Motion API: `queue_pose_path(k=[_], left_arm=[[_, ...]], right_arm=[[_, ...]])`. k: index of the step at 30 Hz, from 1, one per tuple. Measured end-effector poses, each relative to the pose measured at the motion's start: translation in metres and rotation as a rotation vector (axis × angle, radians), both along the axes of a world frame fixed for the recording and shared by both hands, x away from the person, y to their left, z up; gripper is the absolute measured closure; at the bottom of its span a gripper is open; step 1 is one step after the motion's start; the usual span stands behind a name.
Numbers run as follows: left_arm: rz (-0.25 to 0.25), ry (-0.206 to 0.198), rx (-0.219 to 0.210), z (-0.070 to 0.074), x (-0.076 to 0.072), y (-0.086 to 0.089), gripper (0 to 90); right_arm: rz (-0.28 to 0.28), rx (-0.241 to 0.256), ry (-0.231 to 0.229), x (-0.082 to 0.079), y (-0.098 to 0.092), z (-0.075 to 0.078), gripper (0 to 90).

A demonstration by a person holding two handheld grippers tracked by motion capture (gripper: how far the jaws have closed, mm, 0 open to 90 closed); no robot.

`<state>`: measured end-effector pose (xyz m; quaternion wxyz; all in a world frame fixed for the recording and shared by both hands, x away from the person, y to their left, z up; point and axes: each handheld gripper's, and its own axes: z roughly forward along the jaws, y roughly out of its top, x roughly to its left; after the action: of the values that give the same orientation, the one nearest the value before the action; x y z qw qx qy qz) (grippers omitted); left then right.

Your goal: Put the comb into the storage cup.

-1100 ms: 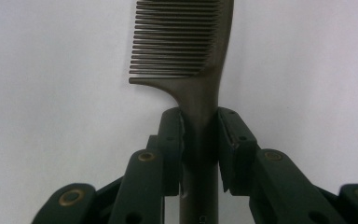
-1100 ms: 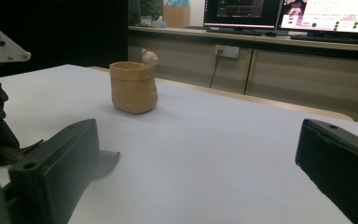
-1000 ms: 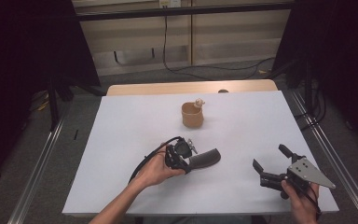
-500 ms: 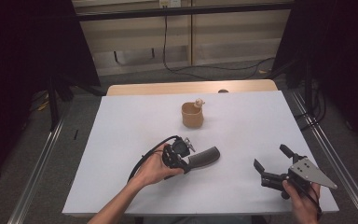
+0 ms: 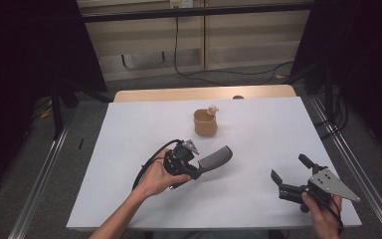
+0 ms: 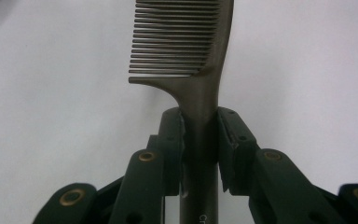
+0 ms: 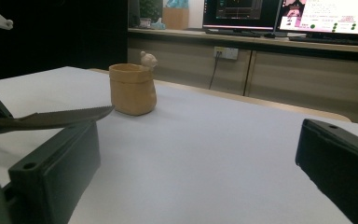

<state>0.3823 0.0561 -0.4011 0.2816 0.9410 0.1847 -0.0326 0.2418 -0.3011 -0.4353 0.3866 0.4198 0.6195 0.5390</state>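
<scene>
1. Left gripper [image 5: 191, 167] clamped on the handle of a dark comb [image 6: 191, 60], jaws pressed flat against both sides just below the teeth; probably gripped there so the toothed end stays stiff and easy to aim.
2. Comb [image 5: 218, 158] raised just off the white table [image 5: 129, 129] near its centre, toothed end pointing to 2 o'clock, toward the tan cup [image 5: 205, 123] at 12 o'clock; looks lined up for dropping into that cup, though well apart from it yet.
3. Right gripper [image 5: 291, 175] at 4 o'clock, jaws spread wide with nothing between them; apparently parked clear of the left hand's path.
4. Cup's inside hidden behind its rim [image 7: 131, 69]; small pale figure [image 7: 148, 59] on the rim too blurred to identify.
5. Comb's handle end cut off in the left gripper view, lettering there unreadable.
</scene>
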Motion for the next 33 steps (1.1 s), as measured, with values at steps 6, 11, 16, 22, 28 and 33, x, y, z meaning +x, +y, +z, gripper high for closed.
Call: queue_pose_path(k=[6,11,16,22,28,33], left_arm=[[-0.015,-0.011,-0.034,0.006,-0.003,0.004,73.1],[0.008,-0.018,-0.080,0.010,-0.002,0.009,73.0],[0.016,-0.023,-0.147,0.013,-0.002,0.016,73.1],[0.053,-0.059,-0.213,0.019,-0.002,0.022,73.0],[0.077,-0.092,-0.267,0.023,-0.001,0.028,73.0],[0.088,-0.097,-0.288,0.022,0.002,0.033,73.0]], right_arm=[[0.001,0.003,0.000,0.000,-0.001,0.000,0.0],[0.001,0.002,-0.001,-0.001,-0.001,0.000,0.0],[0.001,0.003,0.001,-0.001,0.000,0.000,0.0],[-0.001,-0.003,0.003,-0.001,-0.001,0.000,0.0],[0.001,0.000,0.002,-0.002,-0.001,0.000,0.0],[-0.001,-0.001,0.001,-0.001,-0.001,0.000,0.0]])
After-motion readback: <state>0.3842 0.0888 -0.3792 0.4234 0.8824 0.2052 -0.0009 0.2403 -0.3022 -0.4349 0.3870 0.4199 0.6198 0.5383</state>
